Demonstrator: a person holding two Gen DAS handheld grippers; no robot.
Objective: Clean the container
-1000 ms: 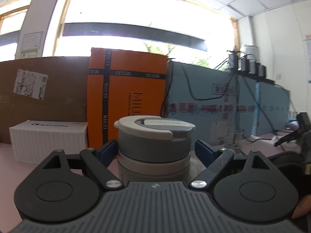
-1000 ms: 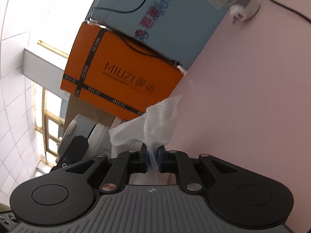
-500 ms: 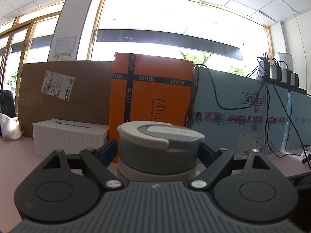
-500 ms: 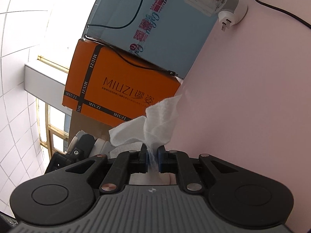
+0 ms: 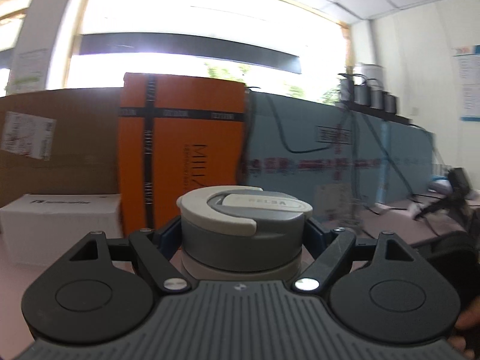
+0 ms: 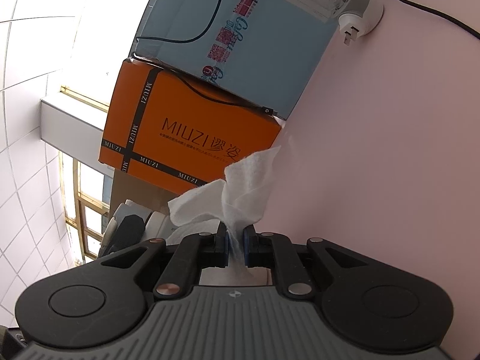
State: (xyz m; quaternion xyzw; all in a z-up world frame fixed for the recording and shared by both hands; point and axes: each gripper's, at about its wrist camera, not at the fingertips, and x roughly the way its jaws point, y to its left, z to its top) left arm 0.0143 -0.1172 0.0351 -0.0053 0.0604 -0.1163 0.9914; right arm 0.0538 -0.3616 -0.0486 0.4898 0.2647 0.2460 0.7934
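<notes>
Here, my left gripper [image 5: 243,234] has the container [image 5: 241,240] right between its fingers; the jaws are closing, and the blue pads [image 5: 166,234] already sit against both sides of its grey lid section. The container stands upright, directly ahead of the left wrist camera, close in. It is a round vessel with a dark grey upper band, a lighter grey body below, and a pale crescent-shaped cap with a flip tab [image 5: 261,202] carrying raised lettering. Whether anything is inside it I cannot tell, since the lid is on.

My right gripper [image 6: 236,241] is clamped tight on a crumpled white paper towel [image 6: 237,192], which fans out beyond the fingertips. In the right wrist view, which is rolled hard over, the container [image 6: 129,213] shows at the left edge, just beside the towel, partly hidden behind the left gripper's dark finger.

Farther off, an orange box [image 5: 183,150] stands at the far side of the pink table [image 6: 390,150], with a brown cardboard carton [image 5: 60,138] to its left, a small white box [image 5: 60,228] in front of that, and a light blue carton [image 5: 330,156] to its right, cables draped over it. A white plug adapter [image 6: 360,12] lies on the table near the blue carton.
</notes>
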